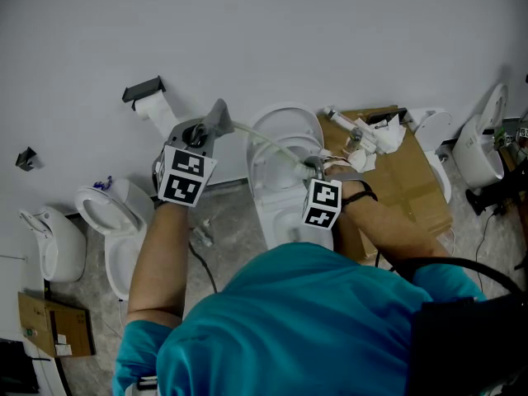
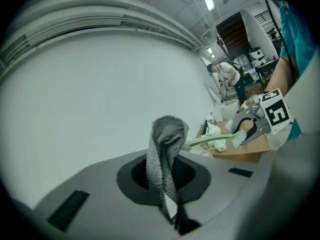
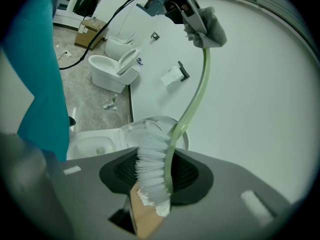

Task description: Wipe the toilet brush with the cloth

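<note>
Floor (image 1: 235, 225) of grey stone is lying under several toilets, white wall (image 1: 346, 40) behind | cardboard box (image 1: 417, 184) is carrying crumpled white scraps (image 1: 375, 139) beside middle toilet (image 1: 285, 130) | my right gripper (image 1: 313, 168) is clamping toilet brush (image 3: 151, 169) by its bristles above that toilet | my left gripper (image 1: 218, 119) is pinching grey cloth (image 2: 167, 151) around the handle's far end.

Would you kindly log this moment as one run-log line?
left hand-held gripper: shut on cloth | right hand-held gripper: shut on toilet brush head | cloth bunched around handle's far end
</note>
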